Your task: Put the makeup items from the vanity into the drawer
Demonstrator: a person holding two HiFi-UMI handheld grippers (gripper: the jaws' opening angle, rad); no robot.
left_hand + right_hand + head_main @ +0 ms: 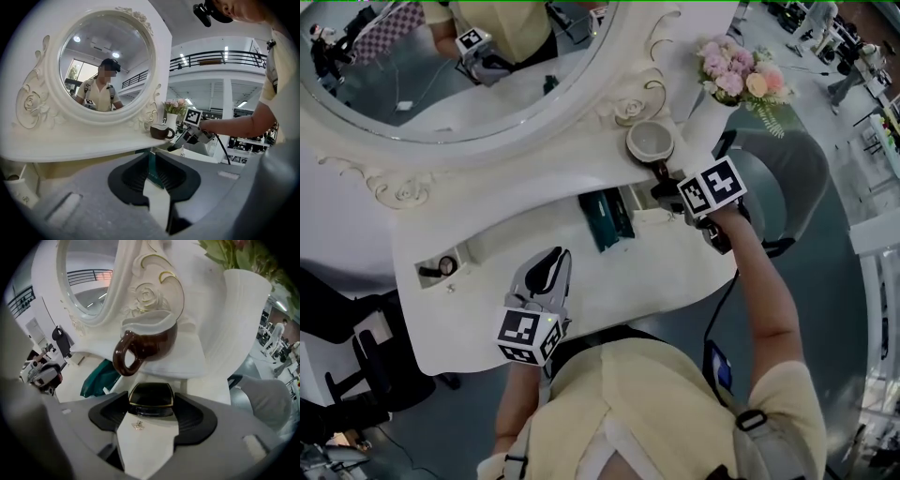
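A black compact with a gold rim (151,398) lies on the white vanity top (609,281), under the shelf that carries a brown mug (145,345). My right gripper (151,401) is shut on this compact, one jaw on each side. In the head view the right gripper (664,190) reaches in below the mug (650,142). A teal box (607,218) lies mid-vanity. My left gripper (551,264) rests shut and empty on the vanity, short of the box. The box (151,168) shows through the slit ahead of the left gripper (153,158).
A big oval mirror (459,56) backs the vanity. A white vase (234,324) of pink flowers (741,70) stands right of the mug. An open compartment (441,267) with a small round item sits at the vanity's left. A grey chair (787,178) stands on the right.
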